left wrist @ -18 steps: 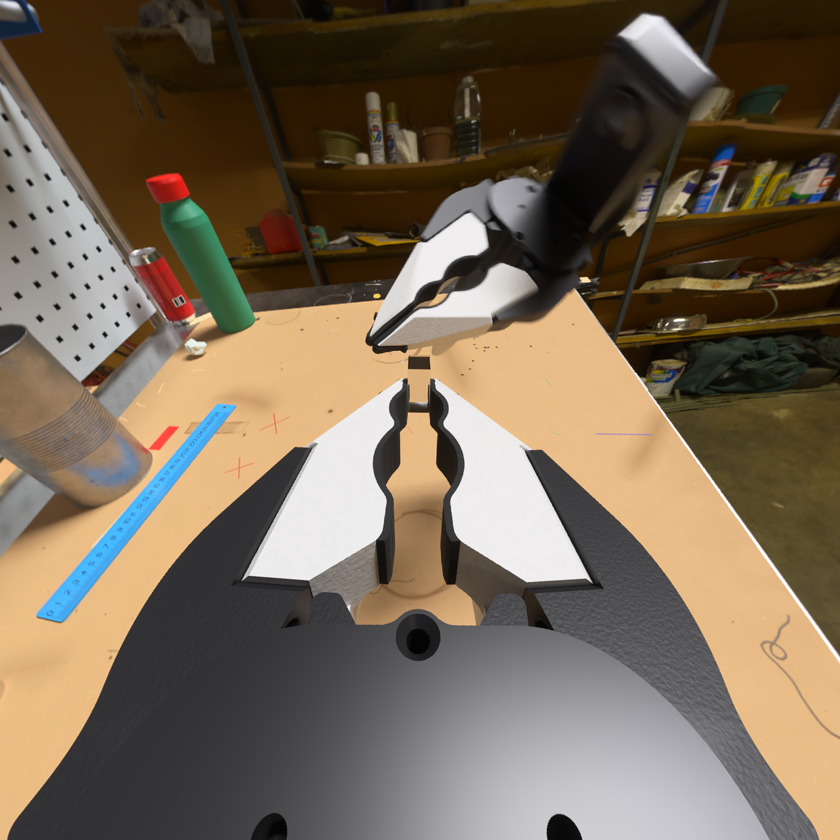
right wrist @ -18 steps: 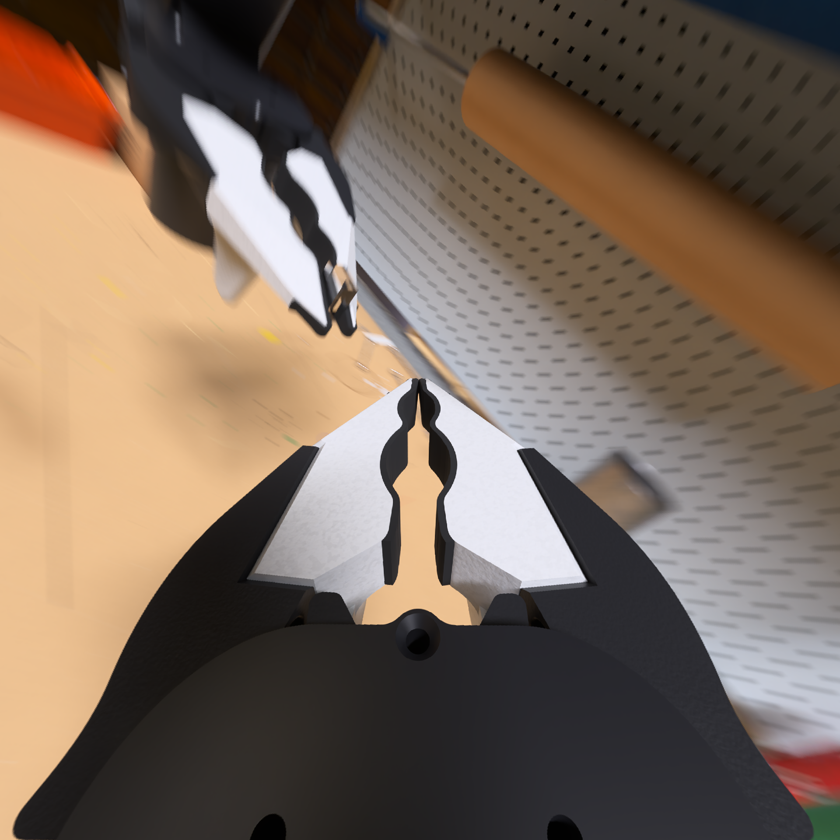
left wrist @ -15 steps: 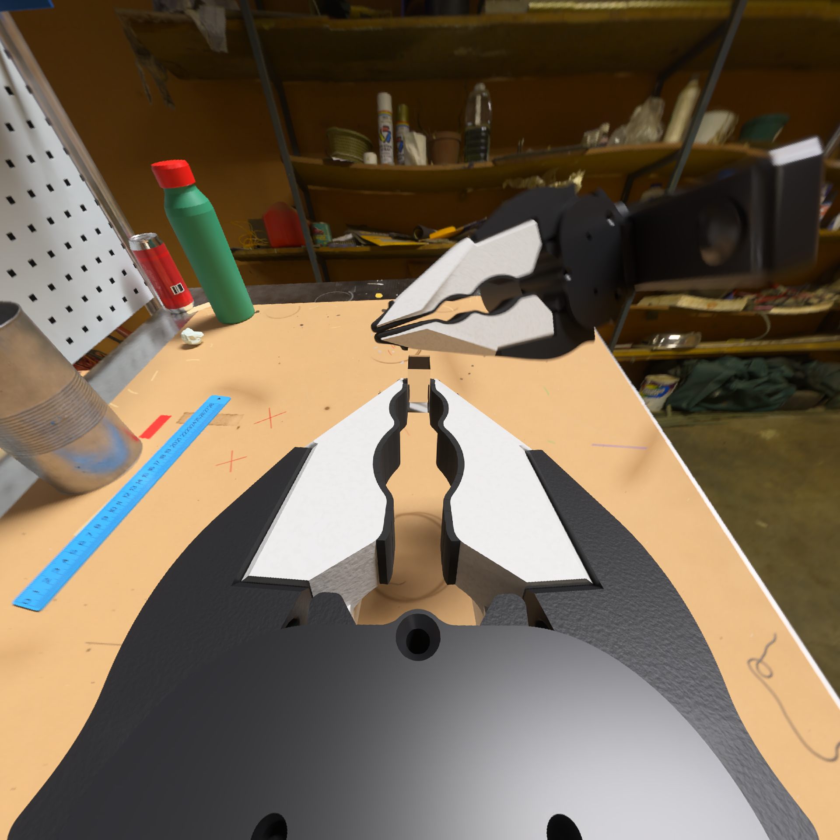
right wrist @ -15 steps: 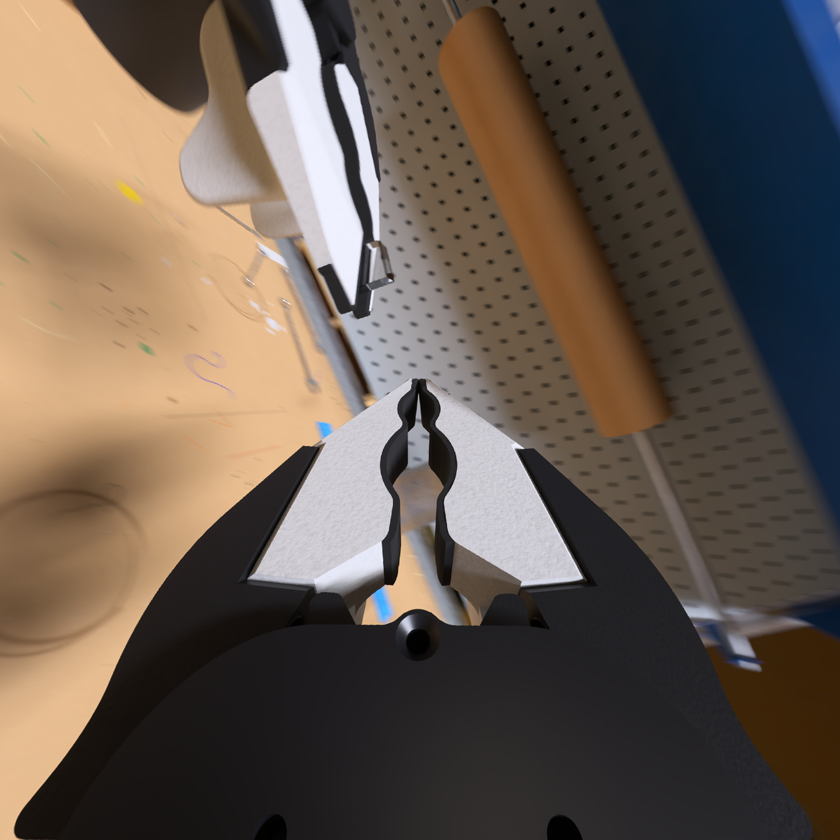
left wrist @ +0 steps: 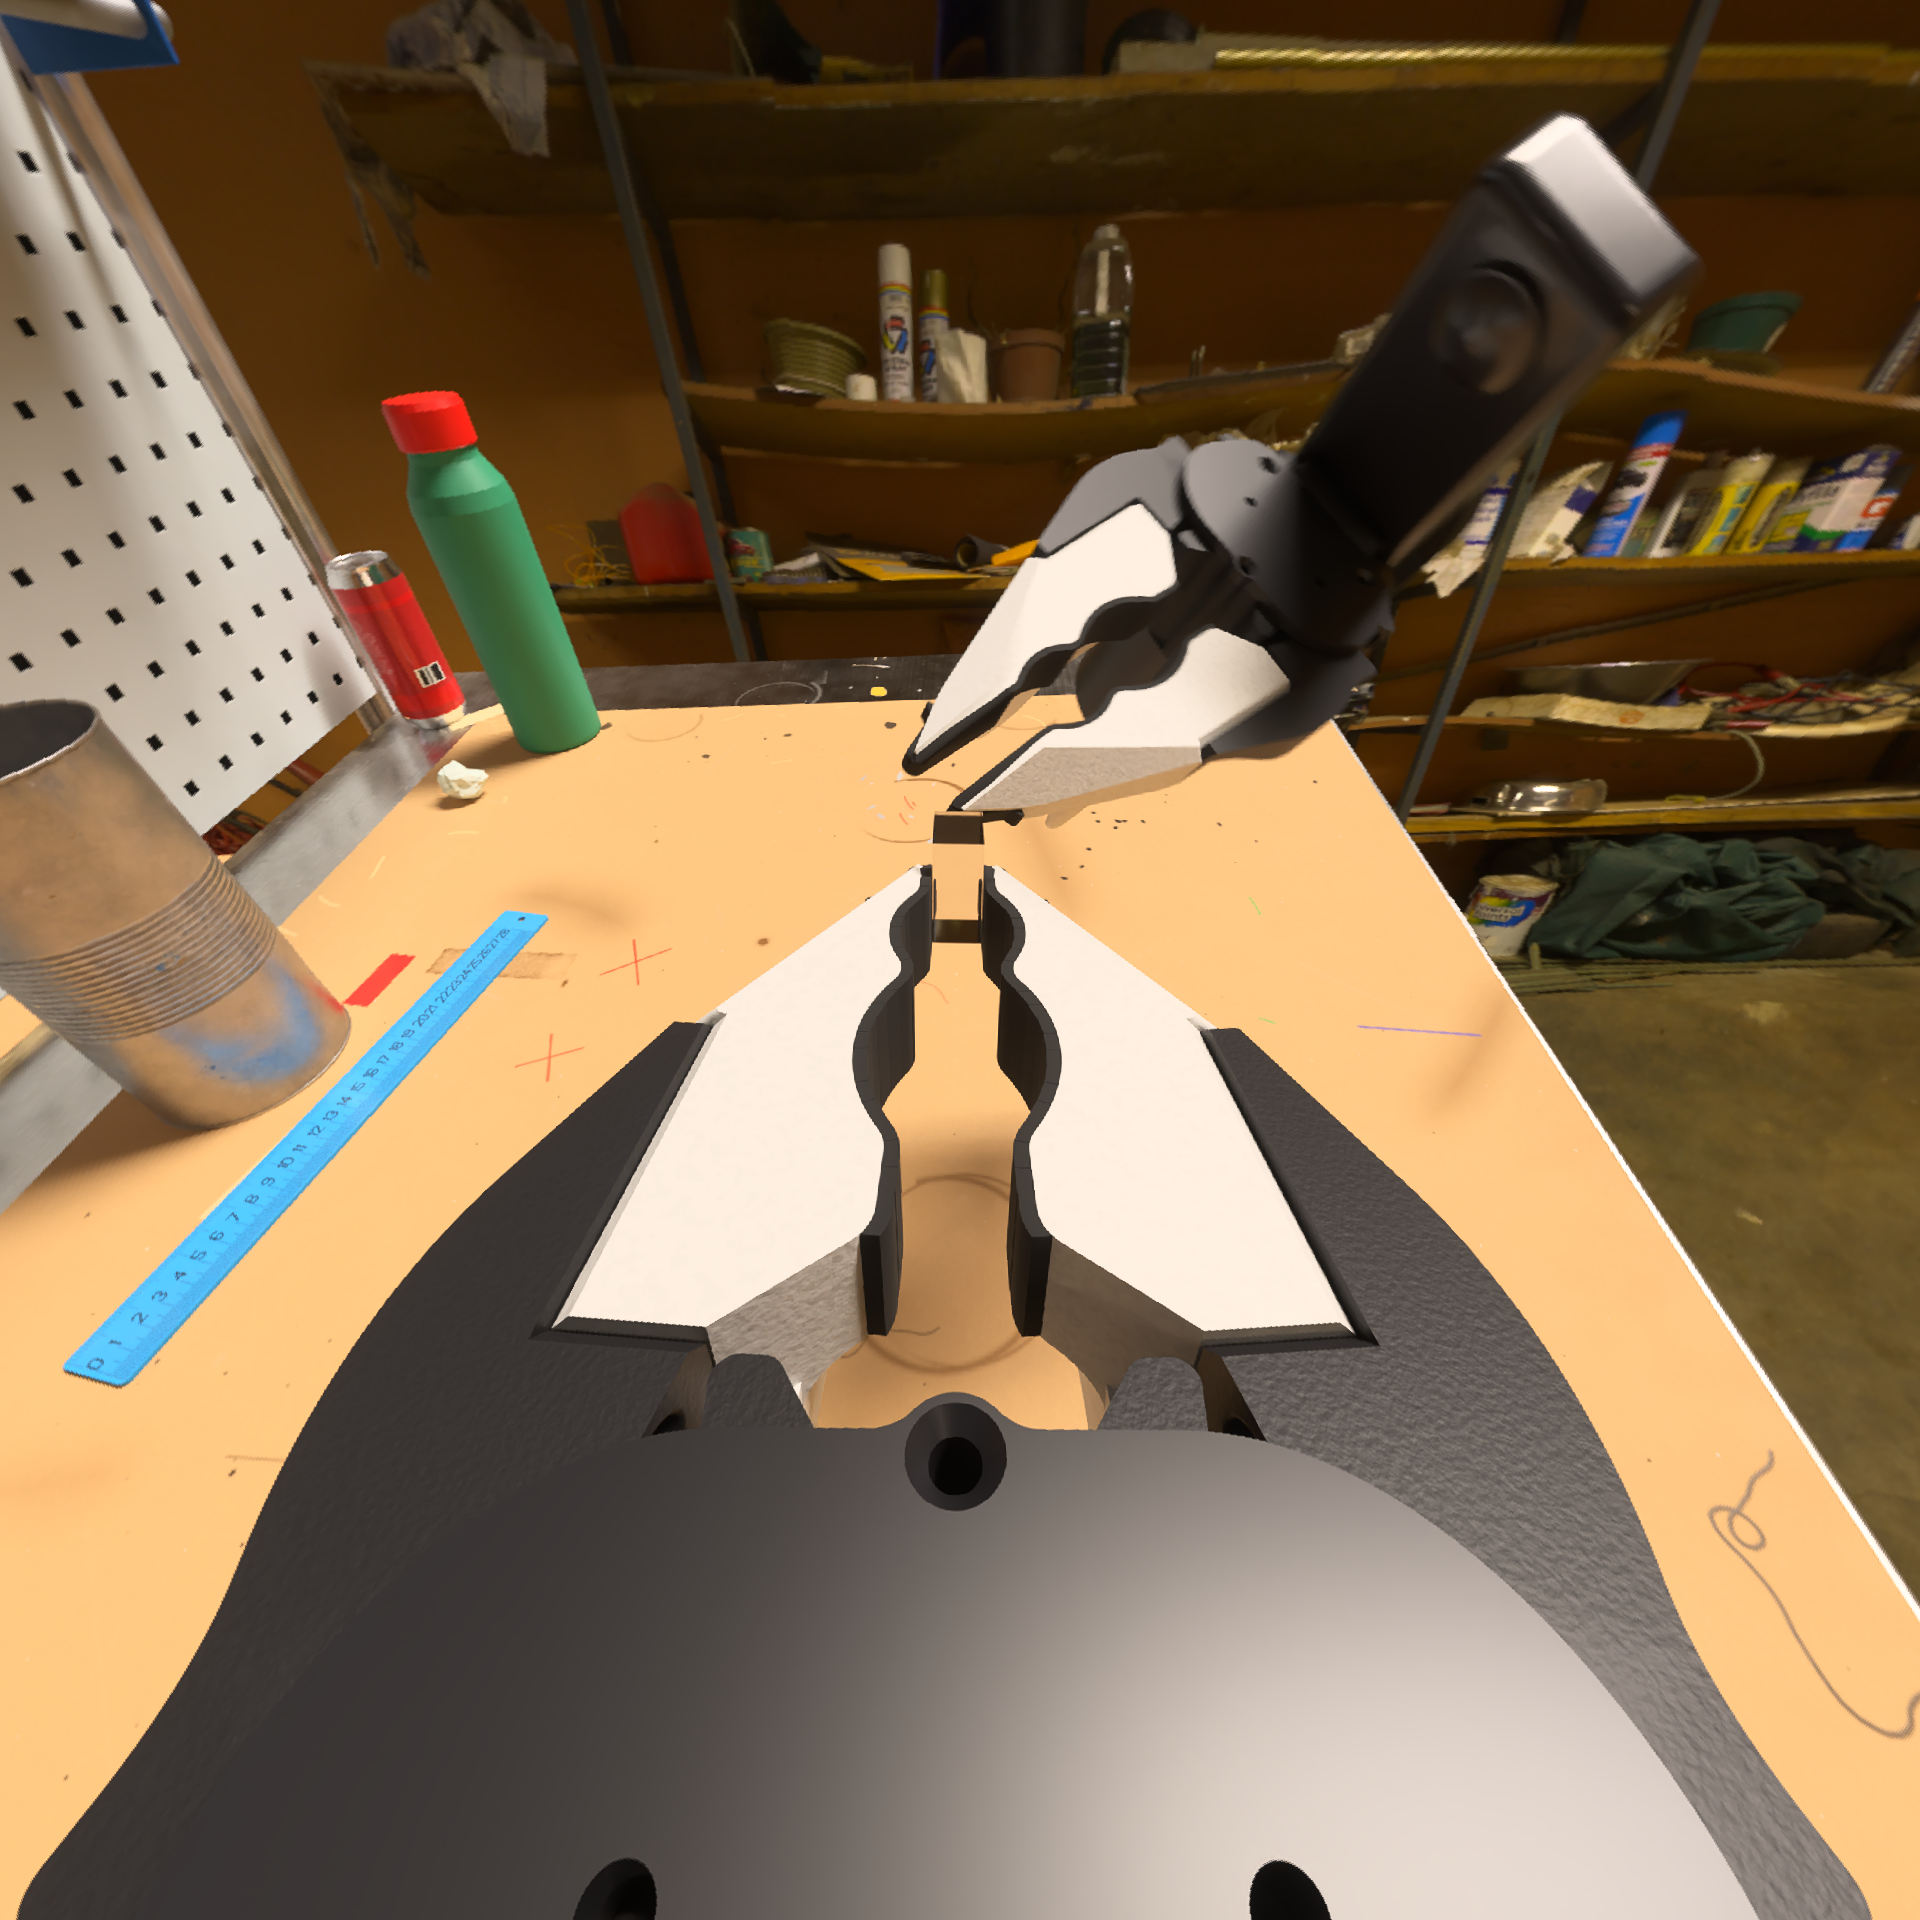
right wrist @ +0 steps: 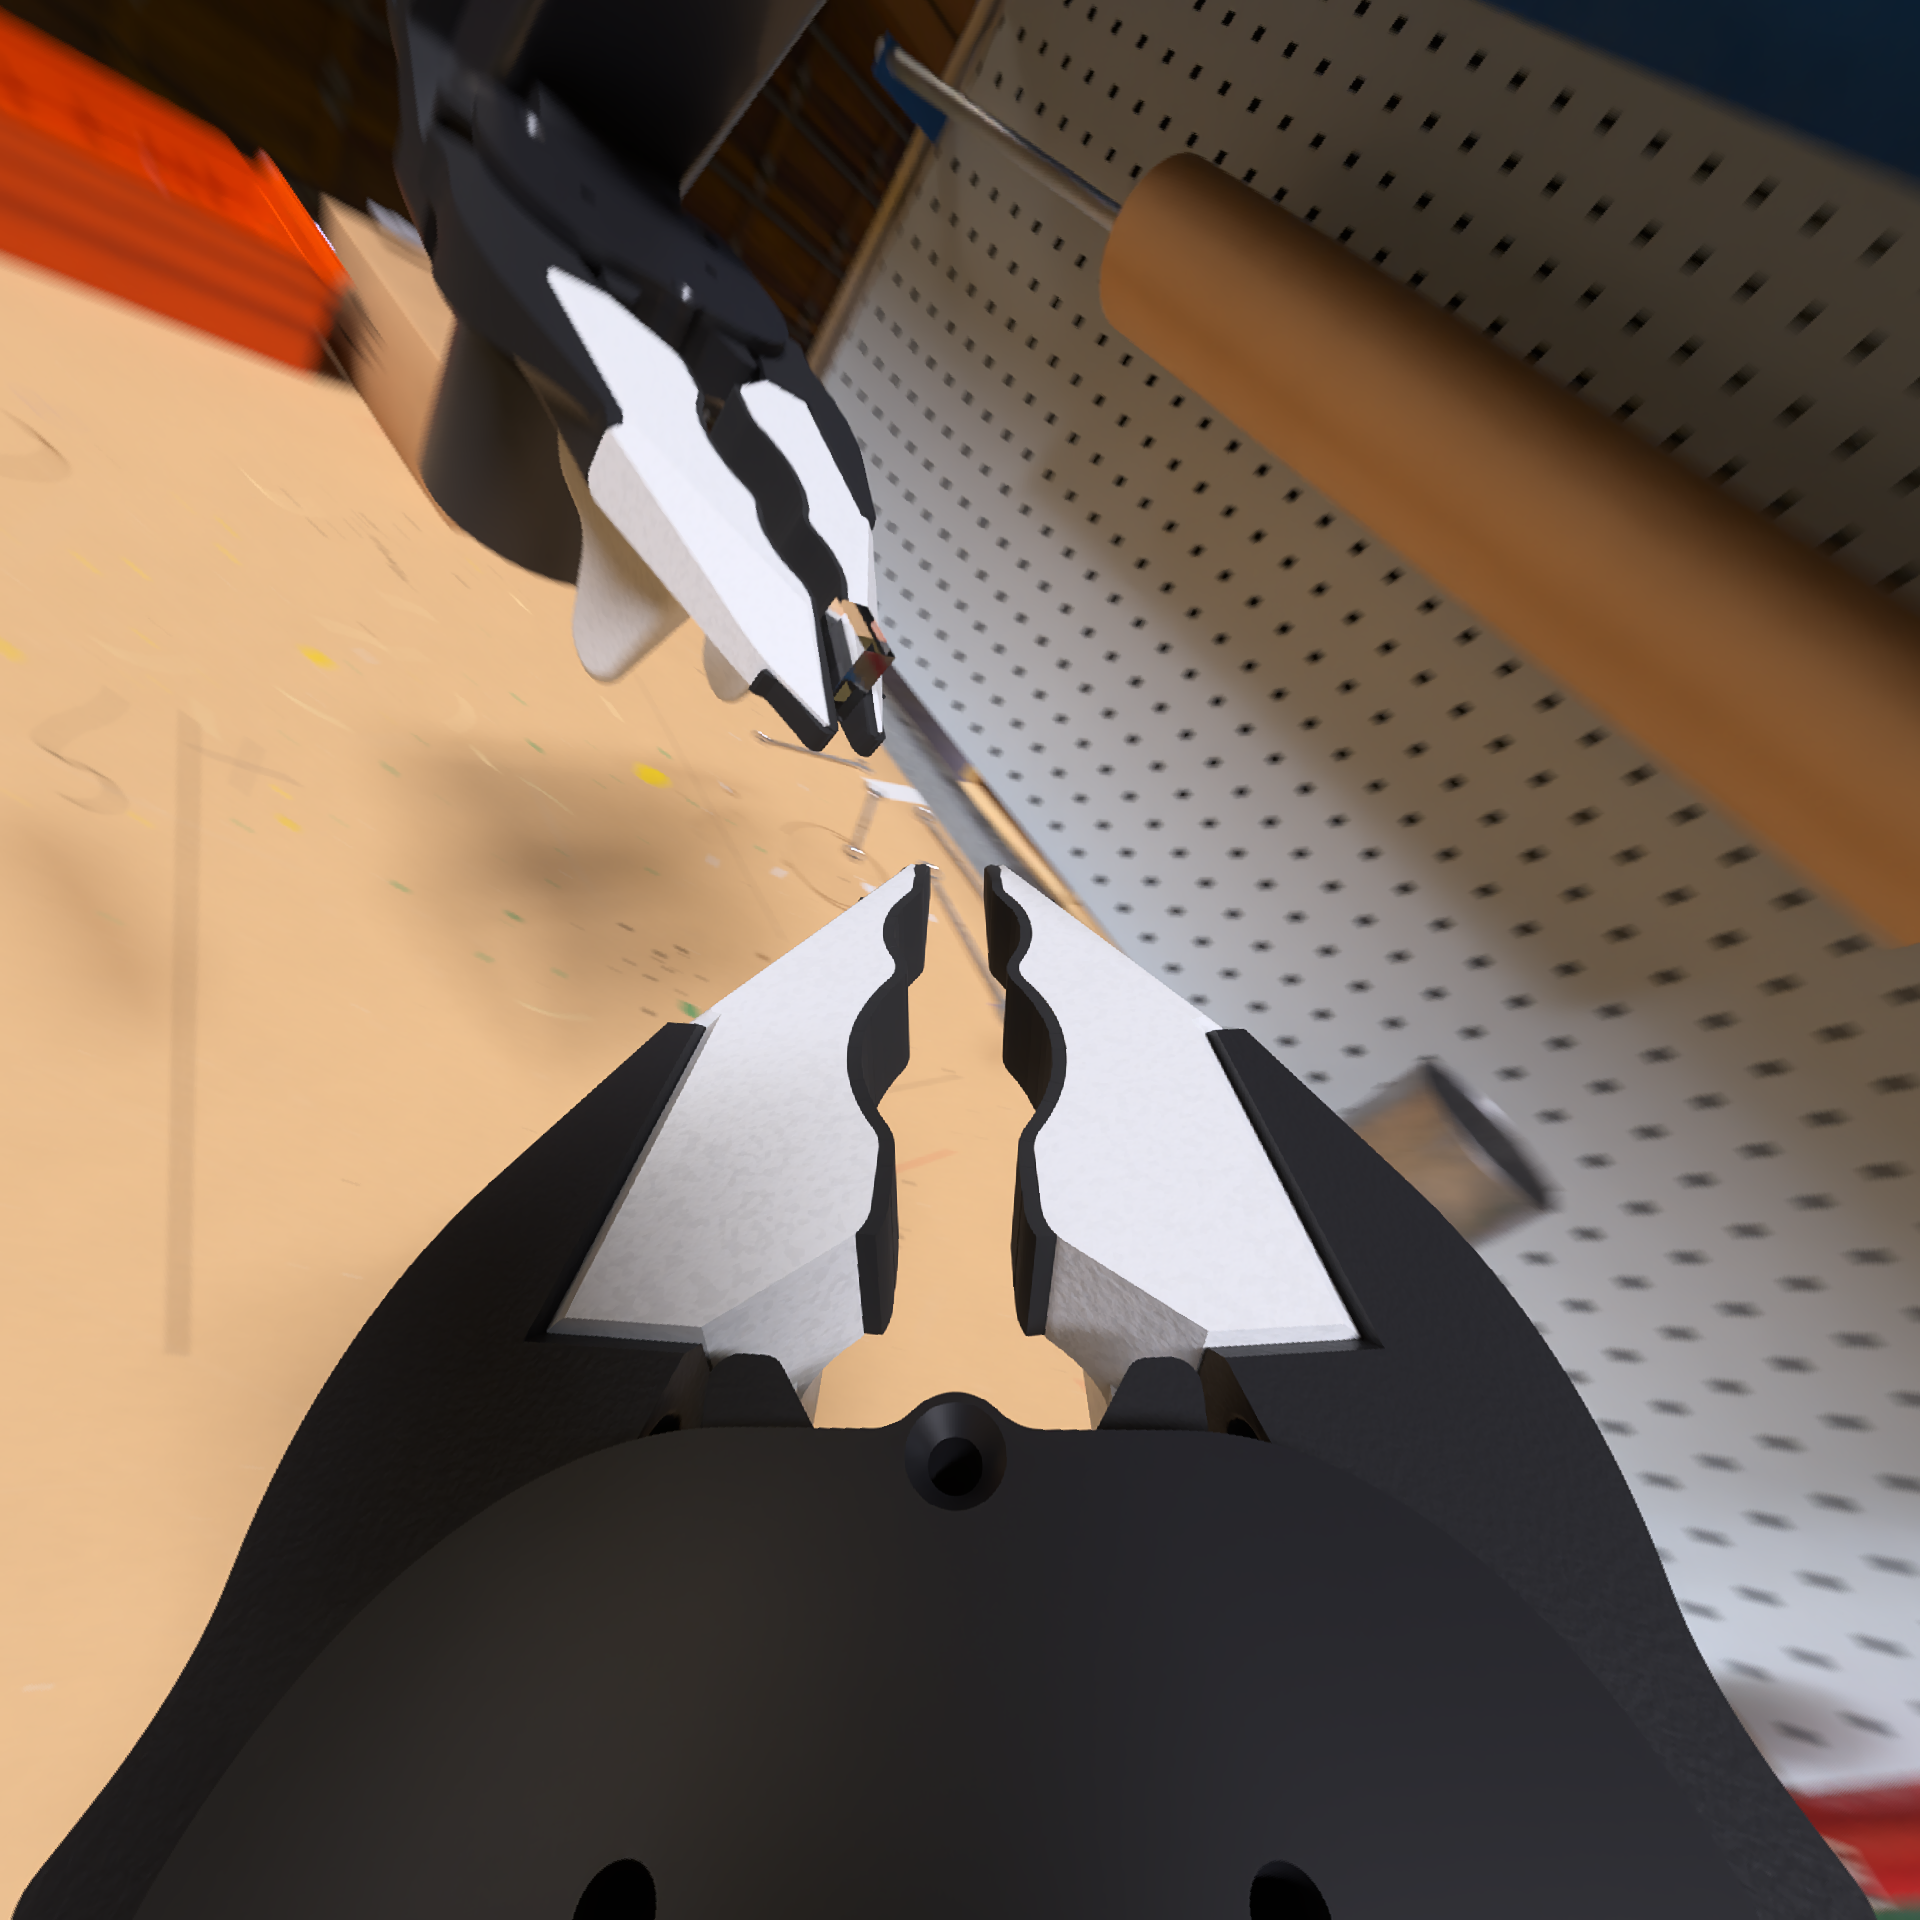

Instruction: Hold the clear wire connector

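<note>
The clear wire connector (left wrist: 957,878) is a small see-through block with a dark end, pinched between the tips of my left gripper (left wrist: 955,883), which is shut on it above the tan bench. It also shows in the right wrist view (right wrist: 862,657), held between the left gripper's tips (right wrist: 847,727). My right gripper (right wrist: 954,883) is slightly open and empty, its tips short of the connector. In the left wrist view the right gripper (left wrist: 940,784) hovers just beyond the connector, one fingertip close to its far end.
A steel pipe (left wrist: 145,935), a blue ruler (left wrist: 301,1153), a red can (left wrist: 395,639) and a green bottle (left wrist: 488,577) stand at the bench's left. A white pegboard (right wrist: 1351,831) holds a wooden handle (right wrist: 1507,520). The bench edge (left wrist: 1621,1143) drops off at right.
My right gripper has opened from shut and swung back to a steeper angle, its tips staying close to the connector. My left gripper still holds the connector and has barely moved.
</note>
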{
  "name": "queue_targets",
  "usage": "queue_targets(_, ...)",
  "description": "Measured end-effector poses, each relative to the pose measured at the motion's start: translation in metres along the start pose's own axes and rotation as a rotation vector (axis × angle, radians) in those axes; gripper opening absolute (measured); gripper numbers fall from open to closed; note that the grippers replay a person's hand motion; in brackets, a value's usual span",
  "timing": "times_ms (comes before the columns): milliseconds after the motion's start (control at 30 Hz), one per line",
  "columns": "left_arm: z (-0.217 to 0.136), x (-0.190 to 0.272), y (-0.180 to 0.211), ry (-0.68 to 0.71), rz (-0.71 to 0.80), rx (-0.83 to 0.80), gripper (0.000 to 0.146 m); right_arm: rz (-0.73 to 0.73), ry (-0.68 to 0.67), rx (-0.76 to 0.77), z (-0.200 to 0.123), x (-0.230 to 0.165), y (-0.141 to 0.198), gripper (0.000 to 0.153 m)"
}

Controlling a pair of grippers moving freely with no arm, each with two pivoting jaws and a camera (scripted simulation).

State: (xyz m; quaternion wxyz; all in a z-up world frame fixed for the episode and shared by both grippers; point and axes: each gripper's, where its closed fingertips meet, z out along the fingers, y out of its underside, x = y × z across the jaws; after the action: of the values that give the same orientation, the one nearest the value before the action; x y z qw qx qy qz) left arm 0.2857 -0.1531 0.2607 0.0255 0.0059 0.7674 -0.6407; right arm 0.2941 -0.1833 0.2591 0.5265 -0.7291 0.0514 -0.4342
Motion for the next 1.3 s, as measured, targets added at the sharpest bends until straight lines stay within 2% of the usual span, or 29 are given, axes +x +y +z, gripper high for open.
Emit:
queue_targets(233, -0.003, 0.013, -0.004, 0.068, 0.068, 0.018, 0.008, 0.48, -0.215, 0.159, -0.007, 0.001, -0.006, 0.009)
queue_targets(433, -0.003, 0.029, -0.003, 0.116, 0.188, -0.002, 0.008, 0.698, -0.403, 0.248, -0.011, -0.01, -0.015, 0.007)
queue_targets(733, -0.004, 0.038, -0.002, 0.144, 0.242, -0.009, 0.008, 0.819, -0.552, 0.282, -0.016, -0.02, -0.018, 0.008)
queue_targets(933, -0.003, 0.038, -0.001, 0.138, 0.26, -0.019, 0.008, 0.841, -0.618, 0.289, -0.019, -0.027, -0.021, 0.009)
queue_targets(1133, -0.002, 0.039, 0.0, 0.143, 0.26, -0.021, 0.008, 0.817, -0.608, 0.278, -0.018, -0.028, -0.019, 0.004)
queue_targets(1300, -0.003, 0.039, -0.001, 0.144, 0.257, -0.011, 0.008, 0.826, -0.629, 0.299, -0.021, -0.028, -0.023, 0.006)
